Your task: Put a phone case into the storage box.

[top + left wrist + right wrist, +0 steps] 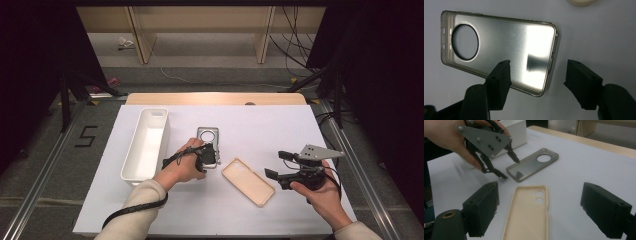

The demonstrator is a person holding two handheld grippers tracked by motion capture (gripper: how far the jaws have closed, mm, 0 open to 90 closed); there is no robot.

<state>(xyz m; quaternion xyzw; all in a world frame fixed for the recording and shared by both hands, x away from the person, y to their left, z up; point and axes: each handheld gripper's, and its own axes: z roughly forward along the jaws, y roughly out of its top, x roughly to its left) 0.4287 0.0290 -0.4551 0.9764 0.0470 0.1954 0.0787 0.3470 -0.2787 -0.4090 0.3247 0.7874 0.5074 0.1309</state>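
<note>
My left gripper (537, 75) gapes over the unbranded grey case (499, 50); right gripper (540, 212) open above the beige case (529, 215), its end cut off.

Beige phone case (529, 215) lies between the right hand-held gripper's (544, 212) open jaws.

A table (150, 210) with a white top and a pale wooden strip along its far edge carries three things, located here relative to the grey phone case (208, 141), which lies flat, hollow side up, near the middle of the top, its round camera opening toward the far edge. A white oblong bin (146, 144) stands to its left, well apart, long side running front to back. A beige phone case (248, 181) lies just to its right and nearer the person, hollow side up, set at an angle, not touching it.
</note>
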